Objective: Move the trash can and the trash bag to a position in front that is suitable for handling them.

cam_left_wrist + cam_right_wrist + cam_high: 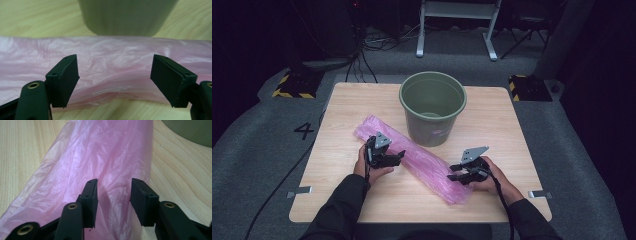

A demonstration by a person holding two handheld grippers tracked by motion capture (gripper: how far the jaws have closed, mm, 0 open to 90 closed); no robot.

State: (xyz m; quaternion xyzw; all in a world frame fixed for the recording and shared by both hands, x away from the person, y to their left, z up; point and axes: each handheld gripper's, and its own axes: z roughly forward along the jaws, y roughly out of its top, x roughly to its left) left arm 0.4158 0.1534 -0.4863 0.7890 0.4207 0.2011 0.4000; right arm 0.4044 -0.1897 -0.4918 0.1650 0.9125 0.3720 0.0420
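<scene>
So I've got both grippers, left (398, 156) and right (454, 172), jaws apart over the long crinkly pink plastic bag (412, 155), which lies flat just in front of the round green plastic bucket (432, 106). Film this thin probably slips or bunches when I pinch. Pale wooden table (512, 135), grey carpet, dark room.

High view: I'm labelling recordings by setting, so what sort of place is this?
Probably a lab or recording studio: a lone wooden table on grey carpet, hazard-striped stand bases, loose cables and a floor marking "4".
</scene>
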